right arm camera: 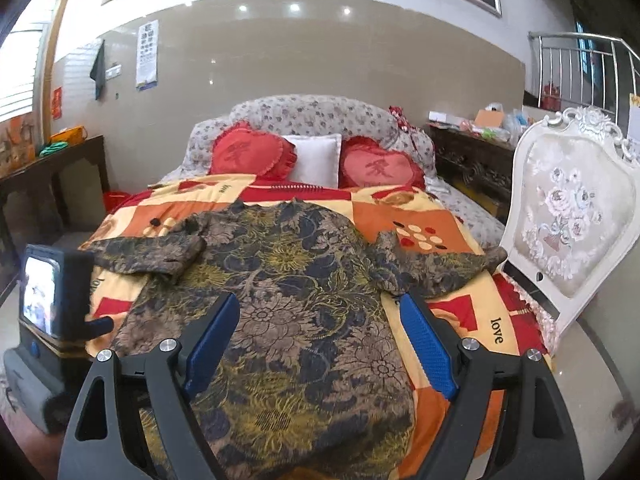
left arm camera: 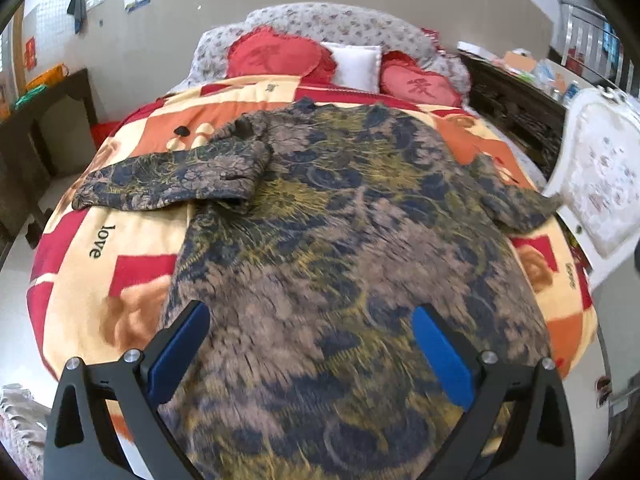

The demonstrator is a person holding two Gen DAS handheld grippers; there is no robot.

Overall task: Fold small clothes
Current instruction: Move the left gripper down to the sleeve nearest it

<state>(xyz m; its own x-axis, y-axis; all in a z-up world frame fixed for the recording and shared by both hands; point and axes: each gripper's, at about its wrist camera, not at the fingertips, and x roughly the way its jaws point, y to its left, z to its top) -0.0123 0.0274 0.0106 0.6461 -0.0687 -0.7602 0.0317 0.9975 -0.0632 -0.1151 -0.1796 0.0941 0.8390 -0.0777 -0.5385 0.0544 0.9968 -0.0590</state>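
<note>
A brown, navy and yellow floral long-sleeved garment (left arm camera: pixel 340 216) lies flat on the bed, collar toward the pillows; it also shows in the right wrist view (right arm camera: pixel 288 288). Its left sleeve (left arm camera: pixel 168 176) is bent across onto the chest. Its right sleeve (right arm camera: pixel 440 268) lies spread out to the right. My left gripper (left arm camera: pixel 312 316) is open and empty, hovering over the garment's lower part. My right gripper (right arm camera: pixel 320 304) is open and empty above the garment's lower right side. The left gripper's body (right arm camera: pixel 56 300) shows at the left of the right wrist view.
The bed has a red, orange and yellow blanket (right arm camera: pixel 408 208), two red heart cushions (right arm camera: pixel 252 152) and a white pillow (right arm camera: pixel 316 158). A white ornate chair (right arm camera: pixel 568 216) stands close at the bed's right. A dark table (right arm camera: pixel 48 168) is at left, a cluttered dresser (right arm camera: pixel 472 148) at right.
</note>
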